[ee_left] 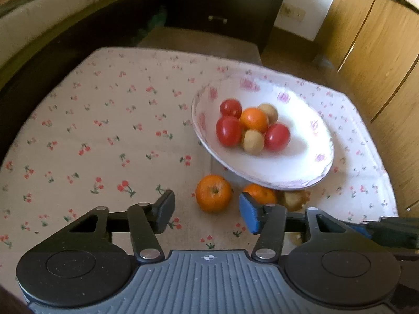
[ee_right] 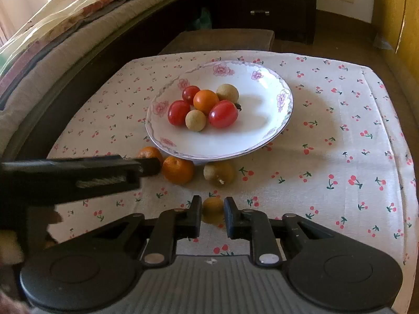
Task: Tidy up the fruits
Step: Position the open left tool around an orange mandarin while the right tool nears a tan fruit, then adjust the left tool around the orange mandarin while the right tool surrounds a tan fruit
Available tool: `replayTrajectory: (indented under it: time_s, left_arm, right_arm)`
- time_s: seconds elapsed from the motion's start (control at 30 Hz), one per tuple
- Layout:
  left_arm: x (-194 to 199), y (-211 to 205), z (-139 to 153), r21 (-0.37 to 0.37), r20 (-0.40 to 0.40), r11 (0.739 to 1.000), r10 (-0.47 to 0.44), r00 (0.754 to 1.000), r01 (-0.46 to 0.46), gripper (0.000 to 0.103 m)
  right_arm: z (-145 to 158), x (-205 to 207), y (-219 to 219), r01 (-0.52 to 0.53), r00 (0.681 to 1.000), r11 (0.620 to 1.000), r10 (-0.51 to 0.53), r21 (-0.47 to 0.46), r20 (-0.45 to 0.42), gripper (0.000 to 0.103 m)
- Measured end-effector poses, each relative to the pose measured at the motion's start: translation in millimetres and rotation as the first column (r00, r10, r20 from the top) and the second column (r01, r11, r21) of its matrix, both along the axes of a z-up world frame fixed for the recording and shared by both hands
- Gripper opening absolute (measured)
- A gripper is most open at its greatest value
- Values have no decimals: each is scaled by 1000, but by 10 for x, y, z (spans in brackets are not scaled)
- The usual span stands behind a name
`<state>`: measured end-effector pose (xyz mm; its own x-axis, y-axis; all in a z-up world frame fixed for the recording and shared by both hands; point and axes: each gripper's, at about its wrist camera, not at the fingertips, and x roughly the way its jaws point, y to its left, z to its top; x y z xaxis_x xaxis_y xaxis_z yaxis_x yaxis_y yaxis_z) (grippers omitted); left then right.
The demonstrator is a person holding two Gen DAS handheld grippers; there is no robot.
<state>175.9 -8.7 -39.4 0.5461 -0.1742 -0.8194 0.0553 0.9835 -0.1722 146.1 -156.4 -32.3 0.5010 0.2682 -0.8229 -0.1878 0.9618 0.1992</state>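
1. Nearest the right wrist camera: right gripper [ee_right: 212,216], clenched on a small yellow-brown fruit [ee_right: 212,205] just above the tablecloth [ee_right: 327,183], near its front edge
2. Left gripper [ee_left: 207,213]: released, nothing between its fingers; an orange [ee_left: 214,193] lies just ahead of the gap, a second orange [ee_left: 259,193] behind the blue pad [ee_left: 250,216]
3. Plate [ee_right: 262,136] sits mid-table, toward the far edge, holding three tomatoes, one orange and two pale round fruits
4. A brown fruit [ee_right: 219,174] rests loose at the plate's near rim
5. Judgement: the plate lies straight ahead of the held fruit; carry it forward and over the rim
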Motion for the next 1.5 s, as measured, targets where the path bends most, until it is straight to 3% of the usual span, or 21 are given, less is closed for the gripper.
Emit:
replayTrajectory:
  time_s: [0.3,0.53,0.83,1.1,1.37,1.5]
  left_arm:
    - [41,40,-38,-39,13,999,12,1000,-12,40]
    - [-18,71,-14,-52,-1,999,13,1000,-13,39]
    - [-315,116,71,-42,-18,999,-18,1000,17,40]
    - [-444,97,27,-15,-31,1000,-25,999,24,40]
    - [-446,32,-10,21,-23,999,-46,999,47,55]
    - [-433,75,-10,2,-25,1000,-30,999,30,57]
  right_arm:
    - [-28,32,-33,12,1000,1000,-11,25,-20,22]
    - [-43,51,-17,17,999,999,-16,40,-34,29]
    - [-55,52,-30,31,998,999,-28,42,-53,38]
    - [-97,100,68,21,998,999,-19,24,-53,38]
    - [-164,92,132,17,999,999,-18,-29,-30,39]
    - [-166,97,120,22,999,1000,-22,-16,-30,43]
